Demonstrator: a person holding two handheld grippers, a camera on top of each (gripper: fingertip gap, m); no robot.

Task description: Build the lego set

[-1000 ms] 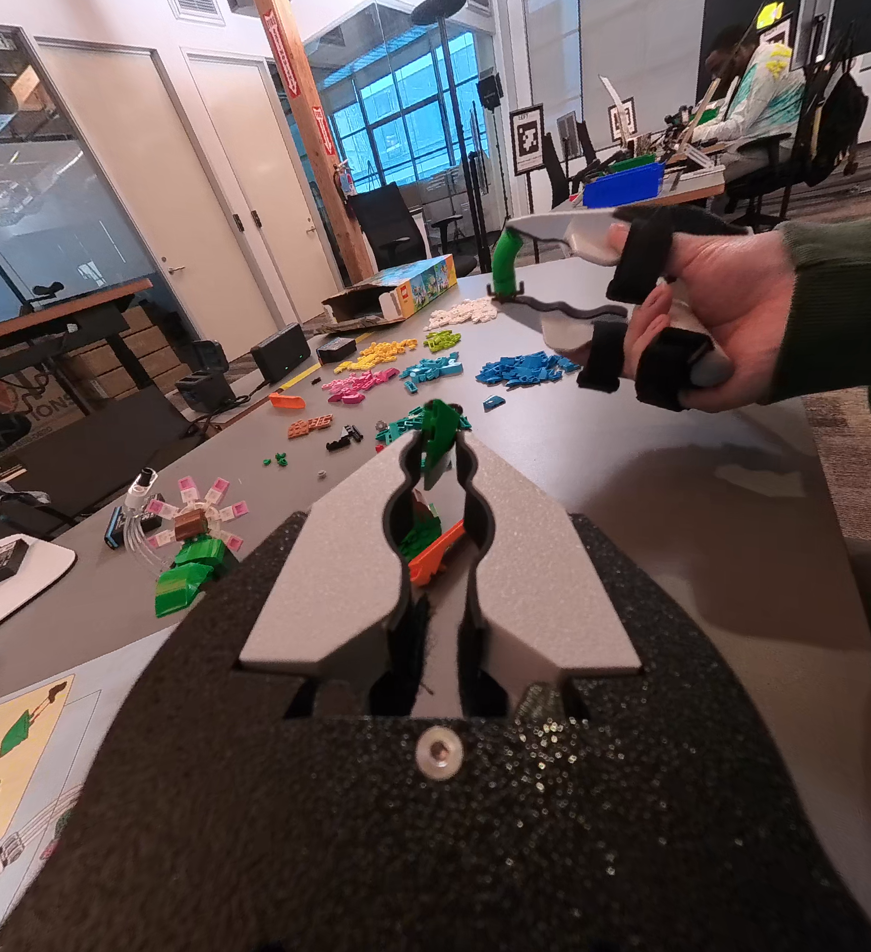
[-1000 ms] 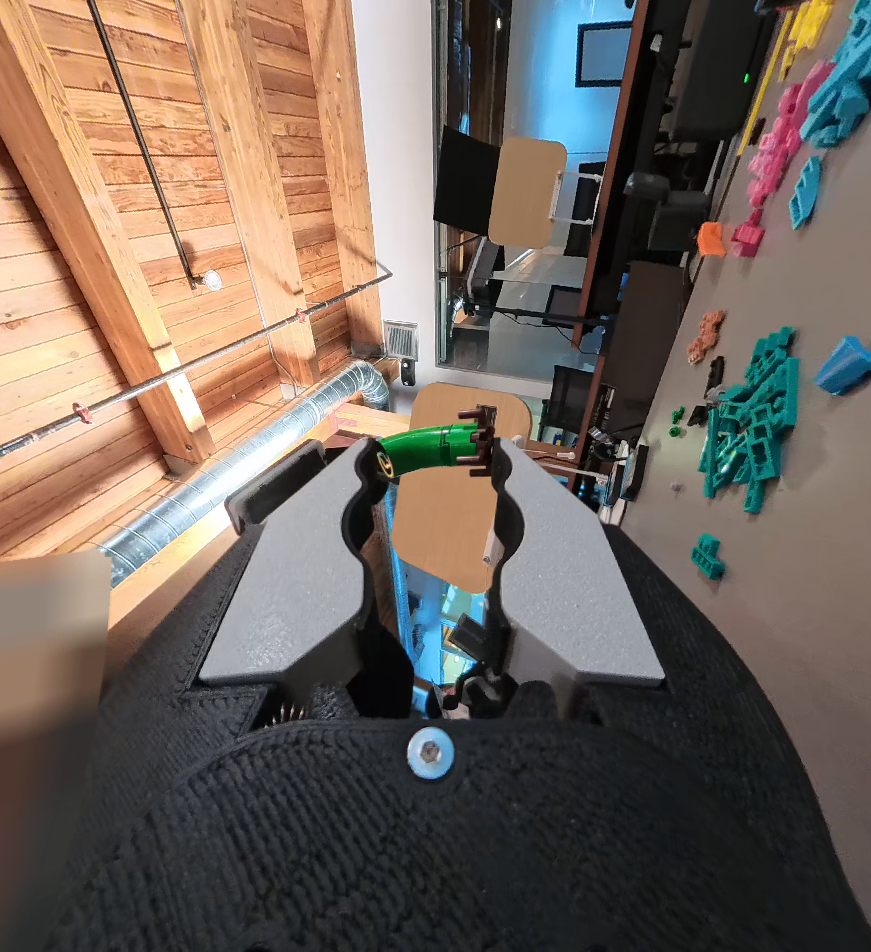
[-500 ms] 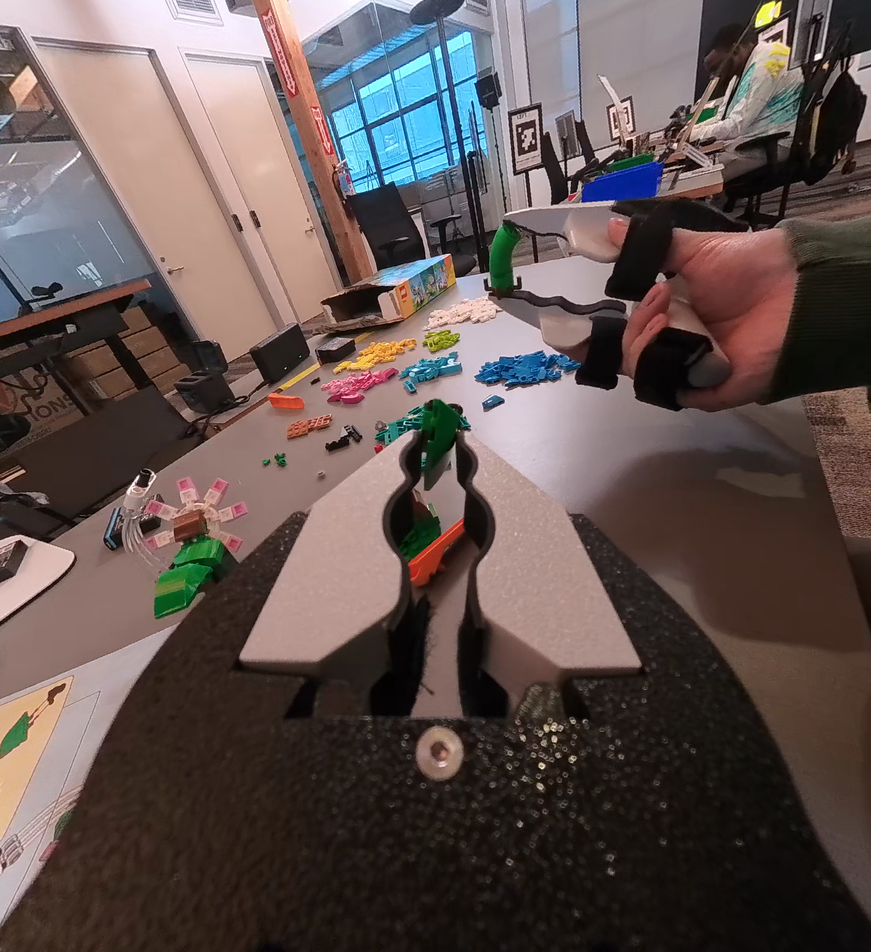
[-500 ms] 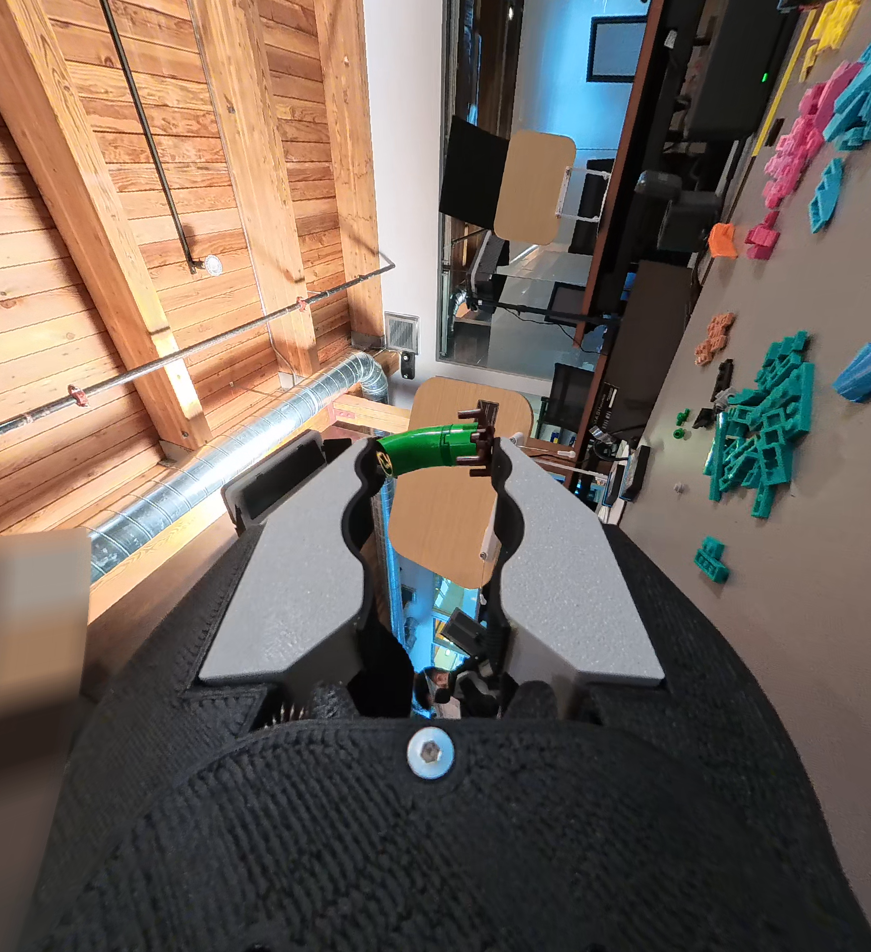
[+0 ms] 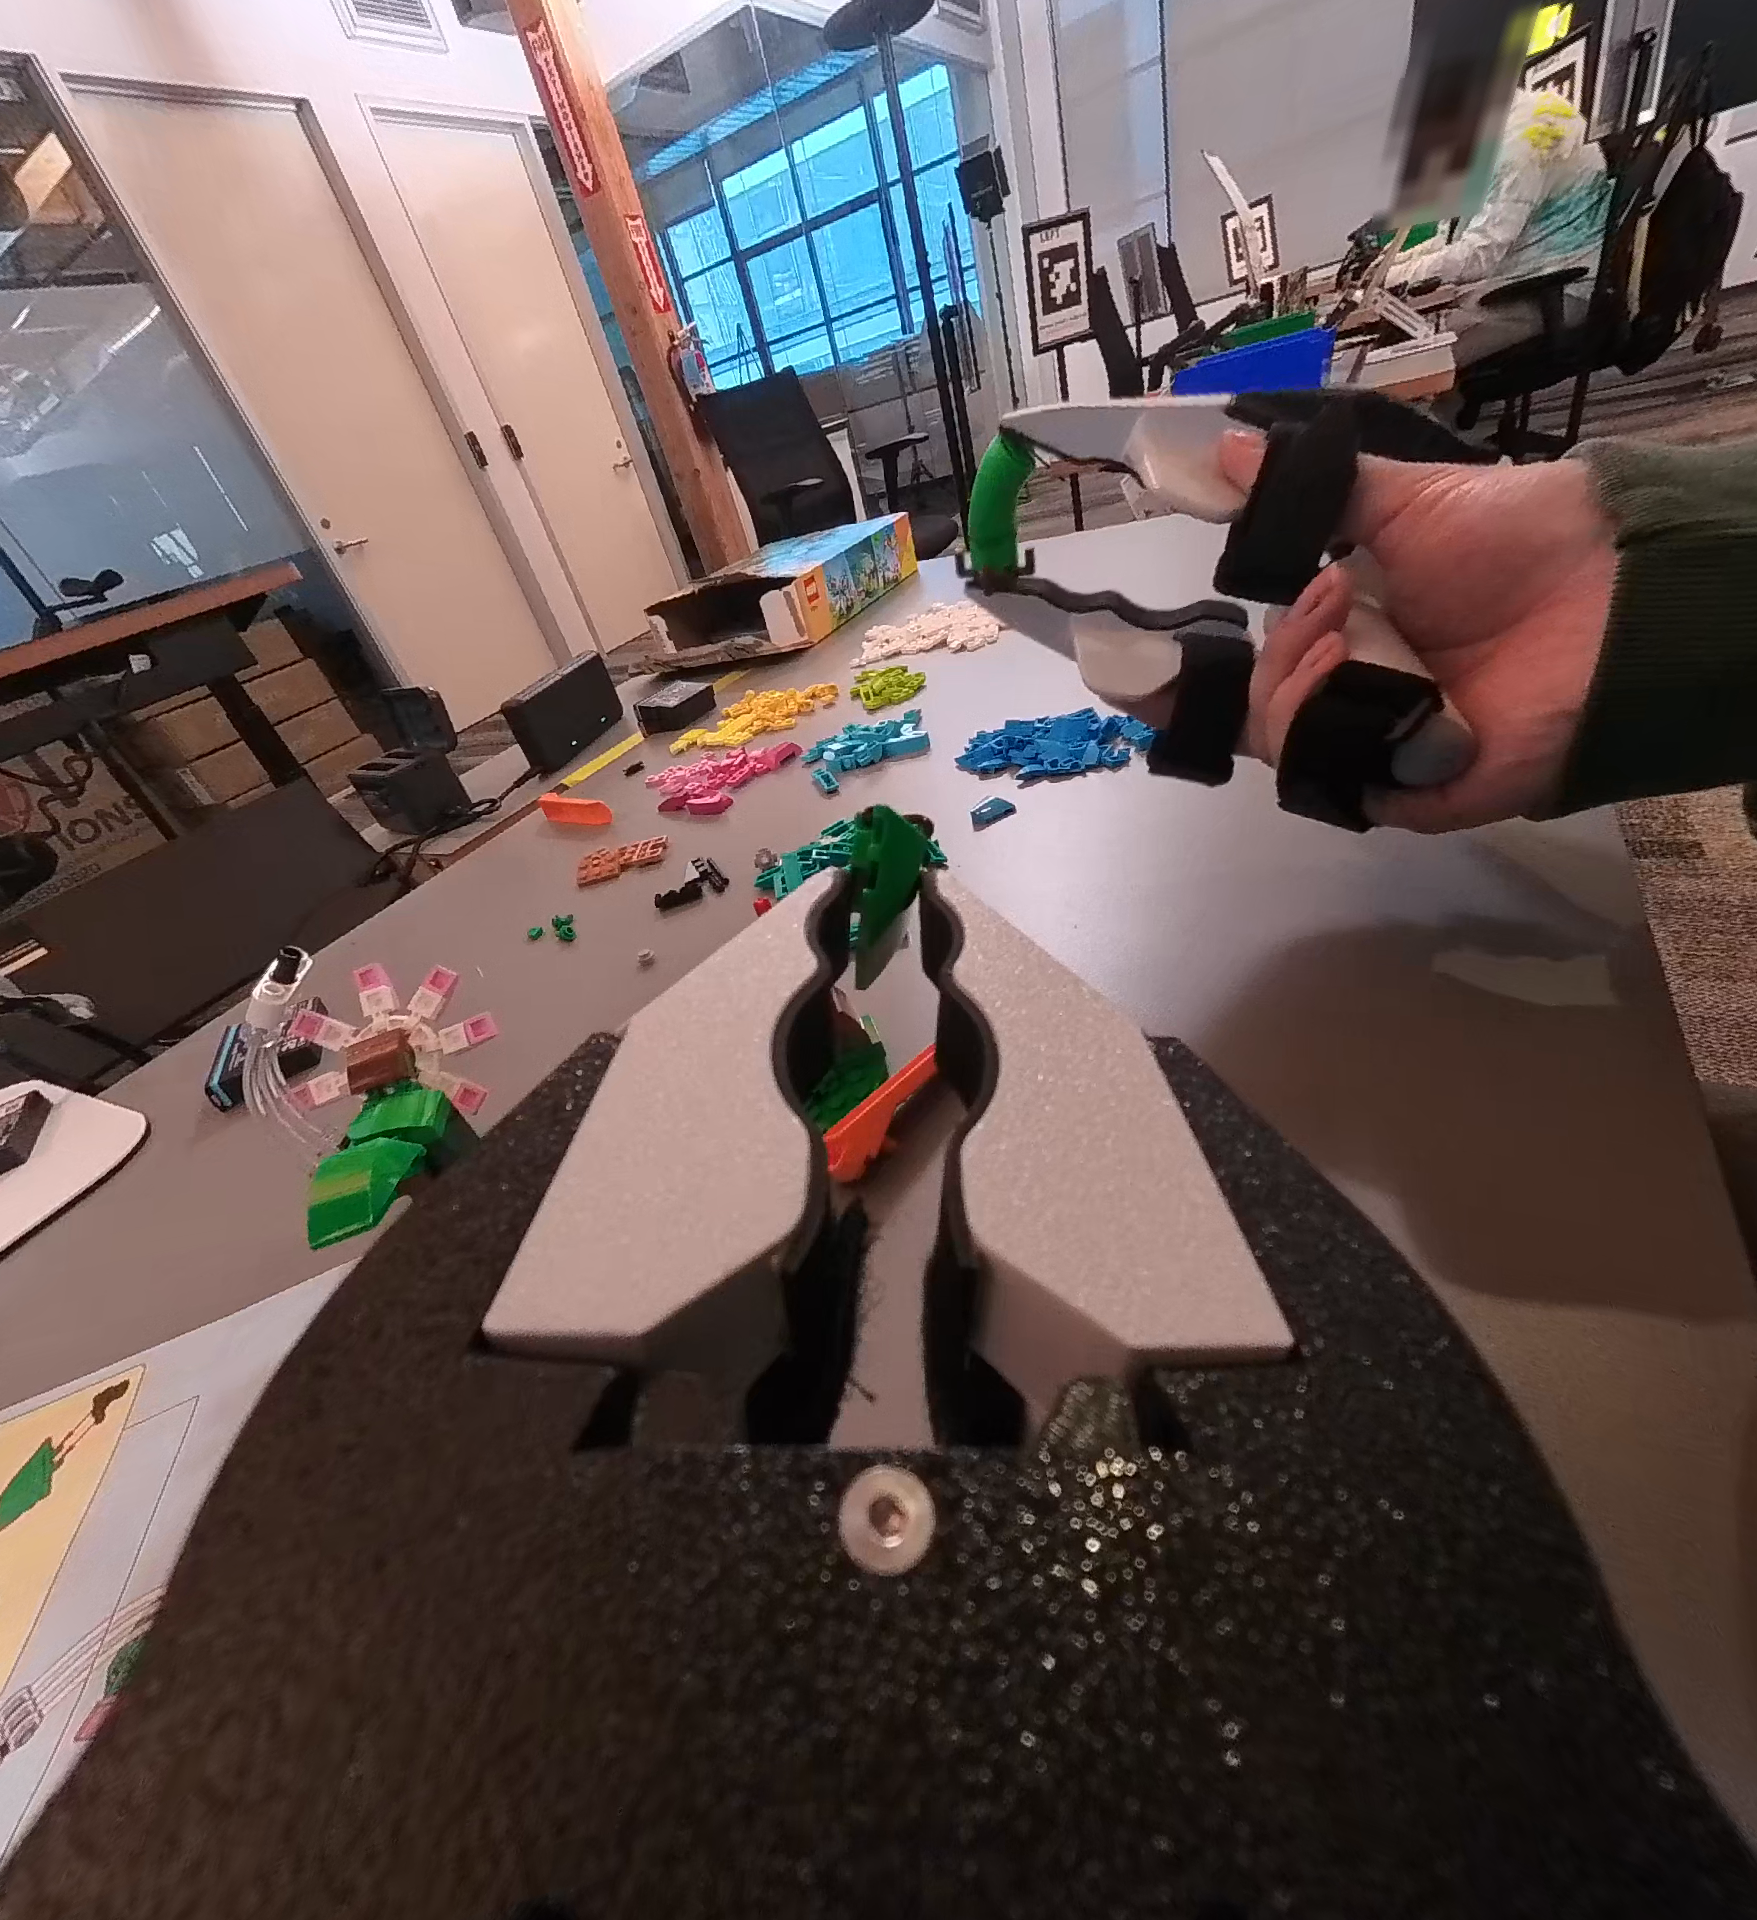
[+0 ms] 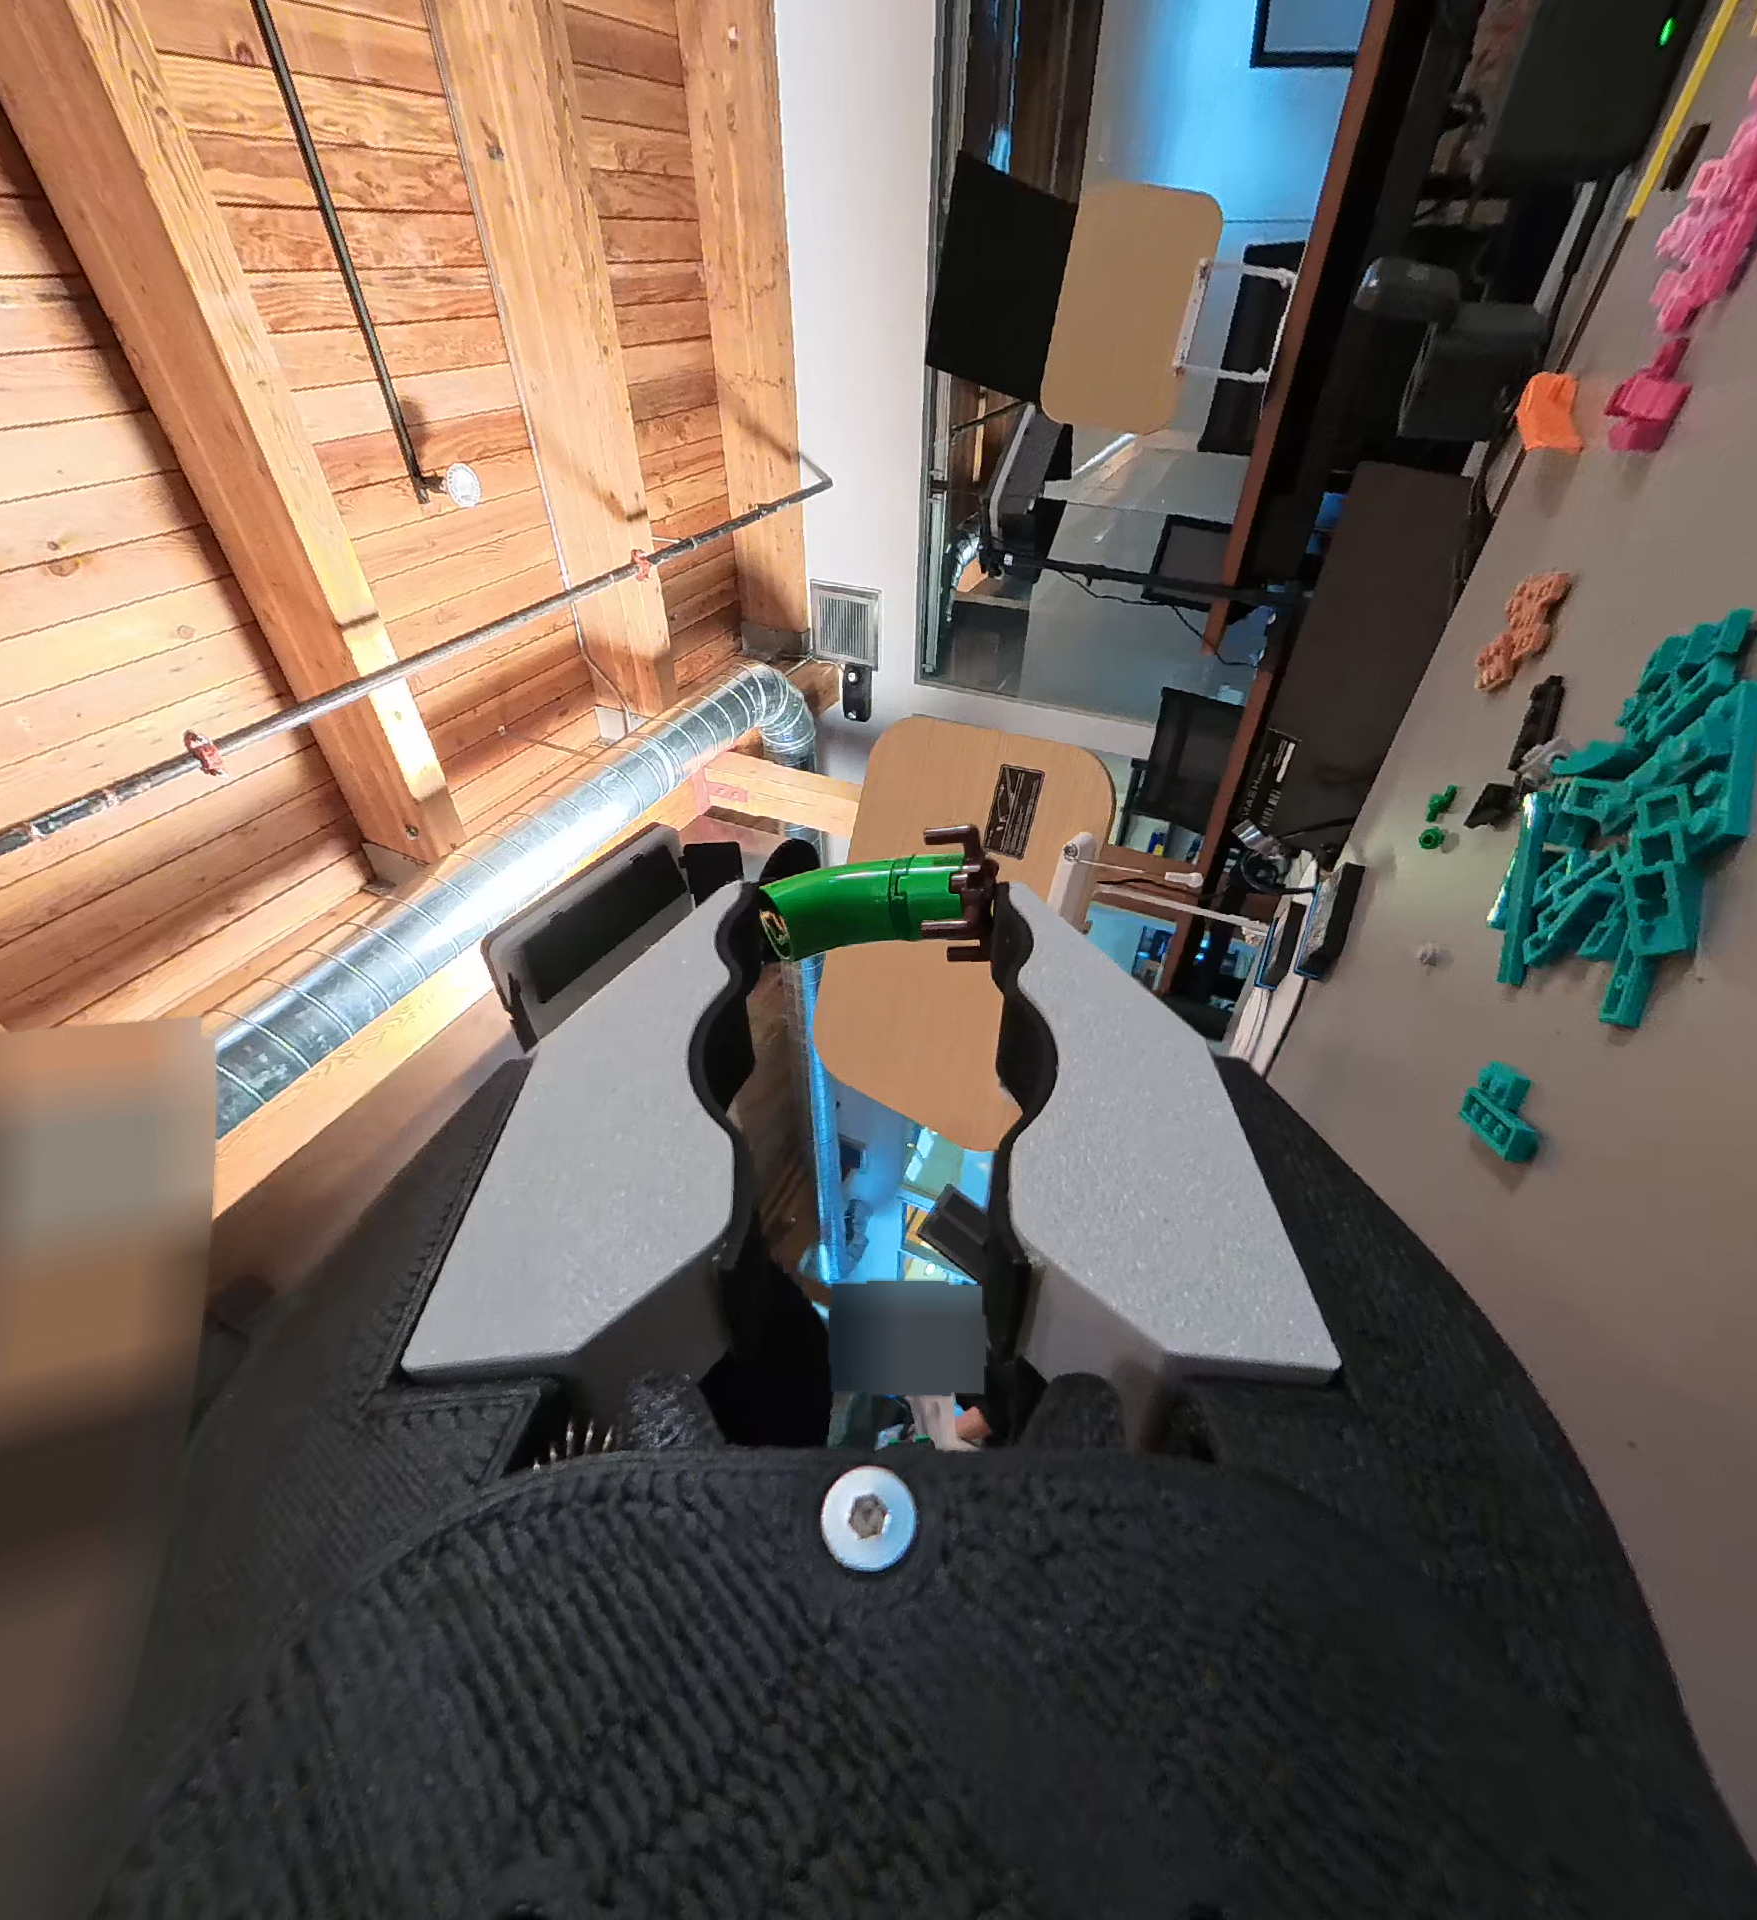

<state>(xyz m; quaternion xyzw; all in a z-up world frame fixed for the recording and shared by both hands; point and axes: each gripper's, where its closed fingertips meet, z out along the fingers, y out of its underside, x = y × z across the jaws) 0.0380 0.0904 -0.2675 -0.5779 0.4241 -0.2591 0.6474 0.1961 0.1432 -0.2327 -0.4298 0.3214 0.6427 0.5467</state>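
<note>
My left gripper (image 5: 879,883) is shut on a green leaf piece (image 5: 884,873) at its tips. A green and orange part (image 5: 869,1101) shows between the fingers below it. I cannot tell whether that part is joined to the leaf. My right gripper (image 5: 993,504) is held in a hand above the table, up and to the right. It is shut on a curved green stem (image 5: 993,499) with a brown claw piece at one end. In the right wrist view the stem (image 6: 853,904) spans the gripper (image 6: 869,914) tips, and the brown piece (image 6: 962,894) touches the right finger.
Sorted brick piles lie on the grey table (image 5: 1269,935): white (image 5: 931,629), yellow (image 5: 760,712), pink (image 5: 718,774), blue (image 5: 1050,743) and teal (image 6: 1632,810). A pink flower build (image 5: 386,1070) stands at the left. An instruction sheet (image 5: 22,1507) lies near left, and an open box (image 5: 791,603) at the far end. The grippers' ends are close to 15 cm from one another. The pink flower build (image 5: 386,1070) lies some 15 cm from my left tips, 25 cm from my right tips.
My right gripper has drifted slightly up and to the left with the green stem in it. My left gripper has stayed put with the leaf piece.
</note>
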